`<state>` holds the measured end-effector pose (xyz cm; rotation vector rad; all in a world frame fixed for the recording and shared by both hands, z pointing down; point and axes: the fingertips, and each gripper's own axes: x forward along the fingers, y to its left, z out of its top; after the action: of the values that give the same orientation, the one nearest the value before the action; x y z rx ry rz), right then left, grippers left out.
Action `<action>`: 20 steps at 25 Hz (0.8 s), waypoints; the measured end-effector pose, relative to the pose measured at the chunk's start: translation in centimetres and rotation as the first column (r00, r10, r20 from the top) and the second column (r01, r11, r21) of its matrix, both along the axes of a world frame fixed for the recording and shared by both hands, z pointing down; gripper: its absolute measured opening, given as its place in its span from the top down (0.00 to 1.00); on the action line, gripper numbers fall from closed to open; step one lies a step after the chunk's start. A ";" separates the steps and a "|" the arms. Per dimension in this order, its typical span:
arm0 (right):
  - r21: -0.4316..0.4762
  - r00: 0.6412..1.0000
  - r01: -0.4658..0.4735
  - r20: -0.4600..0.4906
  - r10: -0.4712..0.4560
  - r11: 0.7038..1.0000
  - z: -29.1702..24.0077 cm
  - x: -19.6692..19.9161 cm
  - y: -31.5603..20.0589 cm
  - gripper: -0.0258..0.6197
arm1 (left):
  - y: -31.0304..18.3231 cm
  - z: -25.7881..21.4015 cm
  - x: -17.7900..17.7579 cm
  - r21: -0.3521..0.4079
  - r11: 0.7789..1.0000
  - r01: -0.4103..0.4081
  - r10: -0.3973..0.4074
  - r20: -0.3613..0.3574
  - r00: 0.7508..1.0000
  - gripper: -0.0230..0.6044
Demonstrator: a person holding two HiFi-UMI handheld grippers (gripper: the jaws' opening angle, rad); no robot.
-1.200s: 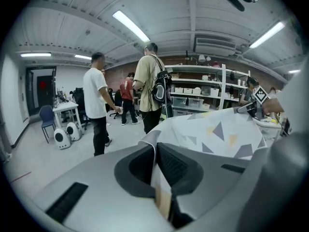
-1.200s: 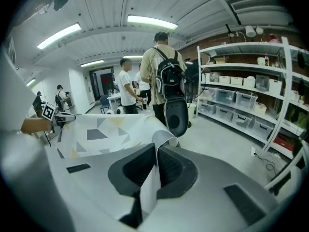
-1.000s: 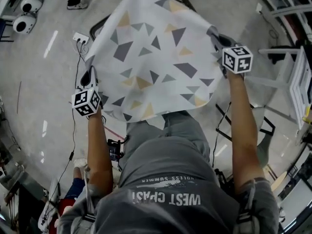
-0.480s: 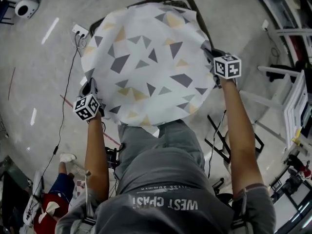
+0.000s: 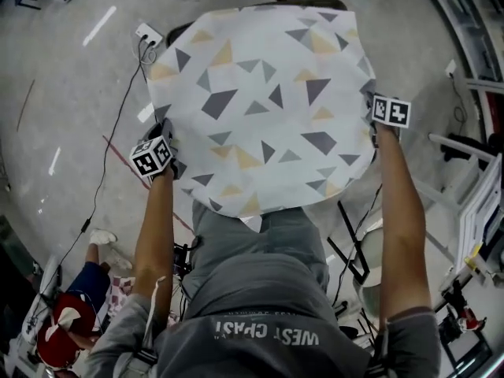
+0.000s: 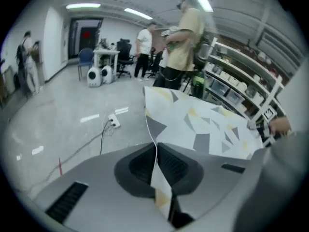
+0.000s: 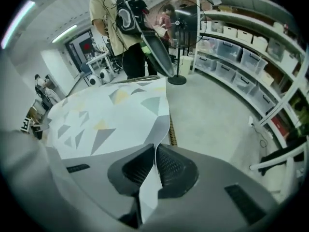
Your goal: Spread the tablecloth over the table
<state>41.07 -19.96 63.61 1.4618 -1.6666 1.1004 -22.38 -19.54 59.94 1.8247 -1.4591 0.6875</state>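
A white tablecloth [image 5: 260, 109] printed with grey and yellow triangles lies spread out flat in front of me. It covers the table, of which only a dark rim [image 5: 315, 4] shows at the far edge. My left gripper [image 5: 163, 132] is shut on the cloth's near left edge; the fabric [image 6: 193, 124] runs pinched between its pads [image 6: 171, 163]. My right gripper [image 5: 372, 94] holds the near right edge. Its jaws are opening, with the cloth [image 7: 111, 115] still between the pads [image 7: 169, 163]. A fold of cloth hangs behind each pair of jaws.
A power strip [image 5: 146, 33] with a cable lies on the grey floor left of the table. A white rack [image 5: 472, 203] stands at the right, storage shelves [image 7: 241, 57] beyond. People stand past the table [image 6: 186, 42]. Someone sits on the floor [image 5: 67, 329] at my lower left.
Both grippers have come down with the cloth. The cloth, held up and billowing before, now lies flatter and wider over the table.
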 end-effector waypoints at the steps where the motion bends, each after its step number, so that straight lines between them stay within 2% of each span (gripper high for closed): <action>1: 0.013 1.000 0.009 -0.024 -0.008 1.000 -0.3 -0.1 0.0 0.92 | 0.2 -2.1 1.0 0.067 0.995 -0.069 0.066 0.050 0.997 0.96; 2: 0.028 0.999 0.019 -0.036 -0.018 0.999 -0.5 -0.3 -0.1 0.92 | 0.7 -4.8 2.7 0.147 0.976 -0.162 0.146 0.118 0.982 0.96; 3: 0.037 0.999 0.028 -0.038 -0.027 0.999 -0.6 -0.5 -0.2 0.92 | 1.2 -7.7 5.0 0.220 0.933 -0.285 0.240 0.211 0.948 0.96; 4: 0.038 0.999 0.032 -0.038 -0.030 0.999 -0.5 -0.6 -0.2 0.92 | 2.0 -10.3 7.9 0.268 0.861 -0.432 0.341 0.325 0.882 0.96; 6: 0.017 0.999 0.025 -0.043 -0.024 1.000 0.2 -0.3 -0.1 0.93 | 4.6 -13.5 14.3 0.268 0.669 -0.693 0.499 0.529 0.686 0.96; 7: 0.001 0.999 0.020 -0.049 -0.020 1.000 0.6 -0.1 0.0 0.93 | 6.1 -13.8 16.9 0.249 0.585 -0.772 0.540 0.591 0.600 0.96; 8: -0.012 0.998 0.017 -0.055 -0.017 1.000 1.1 0.0 0.0 0.93 | 7.4 -13.7 18.6 0.231 0.523 -0.820 0.563 0.628 0.537 0.96; 9: -0.022 0.998 0.016 -0.059 -0.017 1.000 1.4 -0.1 -0.1 0.93 | 8.0 -13.3 19.4 0.218 0.489 -0.845 0.572 0.651 0.499 0.96; 10: -0.028 0.998 0.017 -0.063 -0.019 0.999 1.6 -0.2 -0.2 0.93 | 7.9 -13.0 19.2 0.206 0.482 -0.851 0.566 0.668 0.483 0.96; 11: -0.031 0.998 0.019 -0.064 -0.021 0.999 1.8 -0.2 -0.2 0.93 | 7.3 -12.8 18.3 0.197 0.498 -0.844 0.551 0.680 0.484 0.96; 12: -0.032 0.998 0.020 -0.064 -0.022 0.999 1.9 -0.2 -0.2 0.93 | 6.4 -12.3 16.6 0.196 0.537 -0.820 0.531 0.677 0.510 0.96; 13: -0.031 0.998 0.021 -0.063 -0.023 0.999 2.0 -0.1 -0.2 0.93 | 5.2 -11.5 14.4 0.209 0.606 -0.767 0.506 0.643 0.575 0.96; 14: -0.031 0.998 0.020 -0.064 -0.022 0.999 2.2 0.0 -0.2 0.93 | 3.9 -10.2 11.6 0.230 0.705 -0.671 0.465 0.564 0.682 0.96; 15: -0.032 0.998 0.019 -0.064 -0.021 0.999 2.3 0.1 -0.2 0.93 | 2.7 -8.5 8.5 0.238 0.814 -0.530 0.394 0.445 0.804 0.96; 16: -0.030 0.998 0.022 -0.063 -0.023 0.999 2.4 0.1 -0.2 0.93 | 1.6 -6.6 5.5 0.215 0.903 -0.373 0.298 0.313 0.902 0.96; 17: -0.026 0.998 0.026 -0.060 -0.027 0.999 2.5 0.1 -0.2 0.93 | 0.9 -4.7 3.0 0.169 0.956 -0.238 0.202 0.204 0.958 0.94; 18: -0.021 0.998 0.031 -0.058 -0.032 0.999 2.5 0.0 -0.3 0.93 | 0.4 -2.9 1.3 0.123 0.982 -0.144 0.128 0.130 0.983 0.93; 20: -0.016 0.998 0.033 -0.059 -0.034 0.999 2.5 0.1 -0.2 0.93 | -0.1 -0.3 -0.3 0.062 0.997 -0.047 0.043 0.056 0.997 0.93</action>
<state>41.13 -20.18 66.07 1.4381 -1.6324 1.0390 -22.63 -19.66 59.61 1.9058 -1.4944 0.7265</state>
